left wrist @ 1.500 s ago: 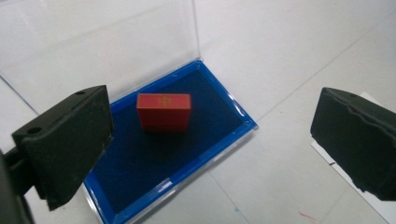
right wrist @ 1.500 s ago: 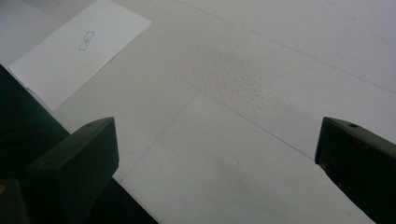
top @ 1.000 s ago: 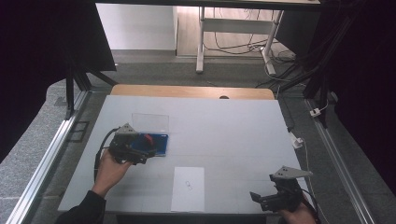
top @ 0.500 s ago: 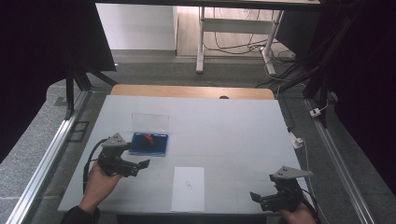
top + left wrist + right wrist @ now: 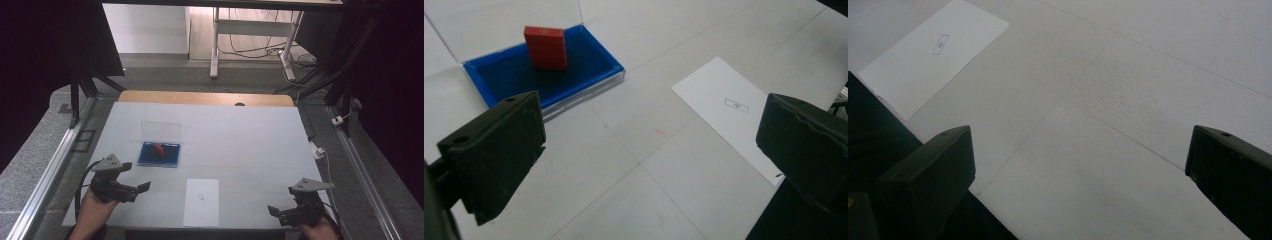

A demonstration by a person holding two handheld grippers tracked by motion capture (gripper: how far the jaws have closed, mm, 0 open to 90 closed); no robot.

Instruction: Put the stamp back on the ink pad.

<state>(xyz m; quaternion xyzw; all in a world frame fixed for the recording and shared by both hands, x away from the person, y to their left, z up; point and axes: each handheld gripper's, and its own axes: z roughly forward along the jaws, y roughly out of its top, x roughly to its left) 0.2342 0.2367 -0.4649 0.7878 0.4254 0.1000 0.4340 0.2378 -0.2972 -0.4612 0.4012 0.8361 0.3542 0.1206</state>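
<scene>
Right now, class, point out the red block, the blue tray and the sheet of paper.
red block point(image 5: 545, 48): left gripper view, its front face.
blue tray point(image 5: 604, 55): left gripper view, its right rim.
sheet of paper point(image 5: 201, 210): high view, its blank lower half.

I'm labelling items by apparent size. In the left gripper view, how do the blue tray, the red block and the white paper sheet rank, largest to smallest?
1. blue tray and white paper sheet: these look alike in area, and the sheet lies partly behind a jaw, so unranked.
2. red block: clearly smallest.
</scene>
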